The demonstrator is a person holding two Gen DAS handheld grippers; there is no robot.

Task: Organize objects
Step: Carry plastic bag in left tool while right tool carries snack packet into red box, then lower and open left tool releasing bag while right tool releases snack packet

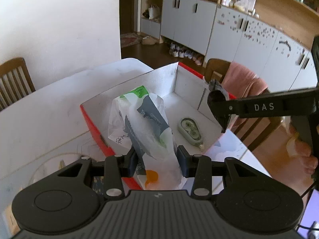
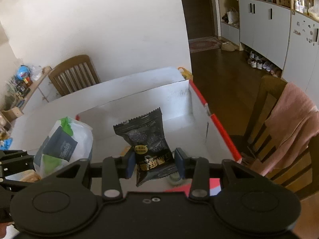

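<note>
My left gripper [image 1: 157,161] is shut on a white plastic bag [image 1: 143,127] with dark and green packets inside, held over the open box [image 1: 191,81] with red outer sides. A green correction tape dispenser [image 1: 190,130] lies on the box floor to the right of the bag. My right gripper [image 2: 154,164] is shut on a black snack packet [image 2: 148,139], also above the box [image 2: 139,107]. The white bag [image 2: 63,139] shows at the left of the right wrist view. In the left wrist view the right gripper [image 1: 219,109] reaches in from the right, the black packet's edge in its jaws.
The box sits on a white table [image 1: 39,109]. Wooden chairs stand behind the table [image 2: 73,73] and at the right, one draped with a pink cloth [image 2: 293,119]. White cabinets [image 1: 189,23] and shoes [image 1: 183,52] line the far wall.
</note>
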